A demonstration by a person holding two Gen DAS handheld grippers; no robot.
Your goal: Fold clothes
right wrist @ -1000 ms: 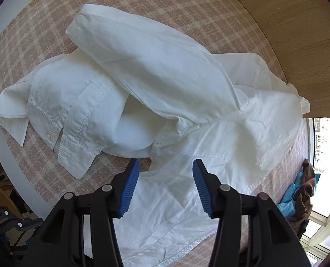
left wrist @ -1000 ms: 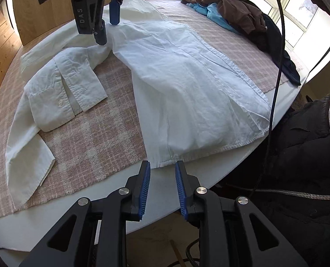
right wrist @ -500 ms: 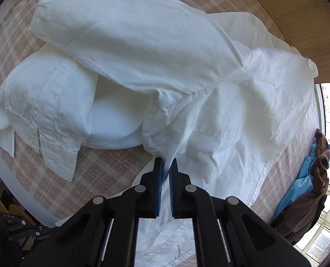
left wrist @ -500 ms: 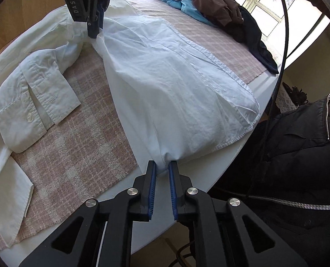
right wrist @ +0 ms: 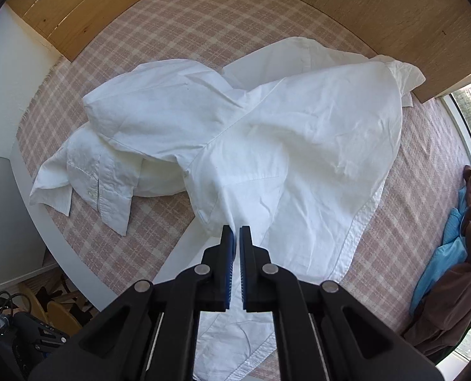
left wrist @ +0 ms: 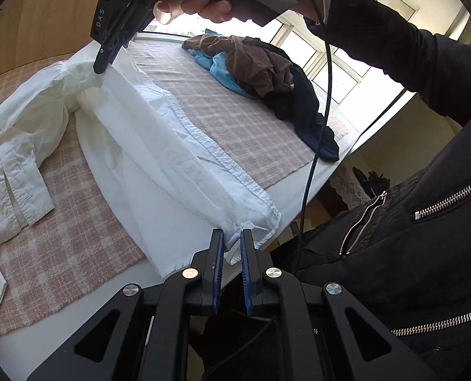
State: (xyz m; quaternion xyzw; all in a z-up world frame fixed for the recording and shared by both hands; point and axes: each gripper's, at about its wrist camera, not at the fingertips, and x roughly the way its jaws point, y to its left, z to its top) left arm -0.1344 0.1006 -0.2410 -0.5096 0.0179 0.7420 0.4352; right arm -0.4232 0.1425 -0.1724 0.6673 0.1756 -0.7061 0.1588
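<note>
A white button-up shirt (left wrist: pixel 159 158) lies on a pink checked cloth (left wrist: pixel 235 120) over a white table. My left gripper (left wrist: pixel 232 238) is shut on the shirt's bottom hem near the table's front edge. My right gripper (right wrist: pixel 235 233) is shut on a pinch of the shirt (right wrist: pixel 299 146) near the shoulder and holds it lifted, so one side edge hangs taut between both grippers. In the left wrist view the right gripper (left wrist: pixel 103 63) shows at the top left, held by a hand. A sleeve with its cuff (left wrist: pixel 10 190) lies folded at the left.
A heap of brown, blue and dark clothes (left wrist: pixel 261 70) sits at the far right of the cloth, by the window. A wooden wall (right wrist: pixel 330 0) borders the far side. The person's black zipped jacket (left wrist: pixel 410 238) stands close at the right. A cable (left wrist: pixel 318 127) hangs down.
Both grippers went from open to shut on the shirt, the left on the hem, the right near the shoulder. Since then both have lifted, raising the shirt's left side off the cloth.
</note>
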